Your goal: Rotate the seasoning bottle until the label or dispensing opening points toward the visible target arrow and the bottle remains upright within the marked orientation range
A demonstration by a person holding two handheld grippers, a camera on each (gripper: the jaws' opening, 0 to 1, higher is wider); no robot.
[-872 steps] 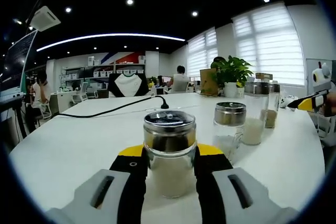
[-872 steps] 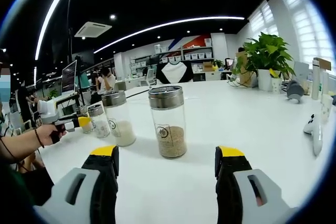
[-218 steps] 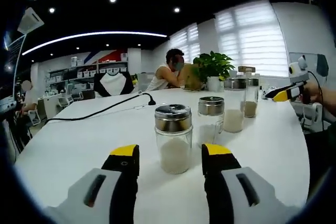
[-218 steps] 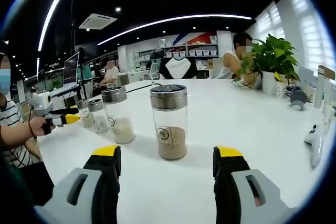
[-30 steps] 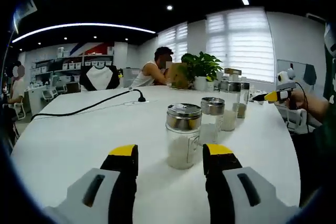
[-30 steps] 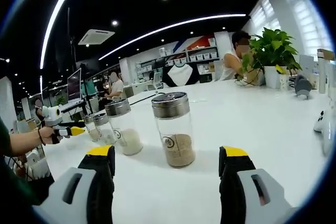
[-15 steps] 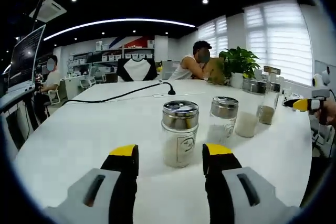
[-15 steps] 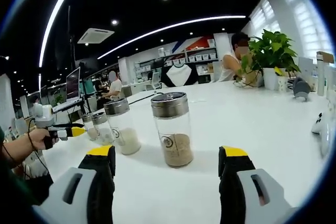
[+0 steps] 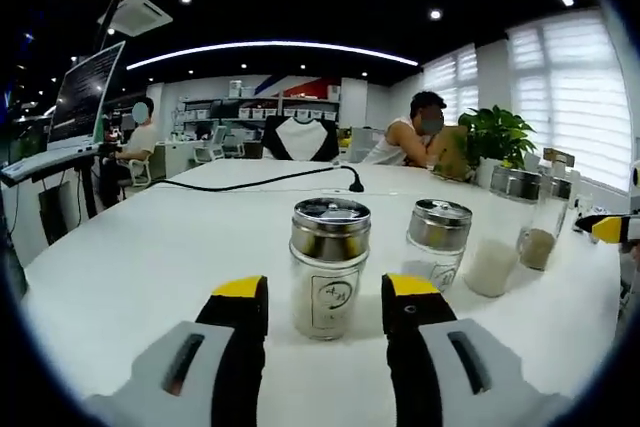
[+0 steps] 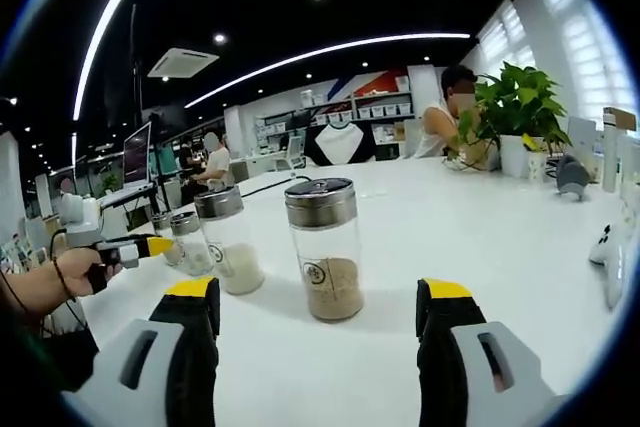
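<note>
While upright, seasoning bottle (image 9: 329, 267), neighbouring jars (image 9: 436, 243) beside.

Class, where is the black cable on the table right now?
In the left gripper view, the black cable runs across the far side of the white table, behind the nearest seasoning bottle.

Seasoning bottle (image 9: 329, 266) label now turned toward the left tool (image 9: 322, 292).

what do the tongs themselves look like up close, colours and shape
Both pairs match: the left tongs and right tongs each have two black jaws capped with yellow tips, set in broad light grey housings with a dark oblong slot in each. In the right gripper view the left tongs appear from the side, yellow-tipped, topped by a white box.
</note>
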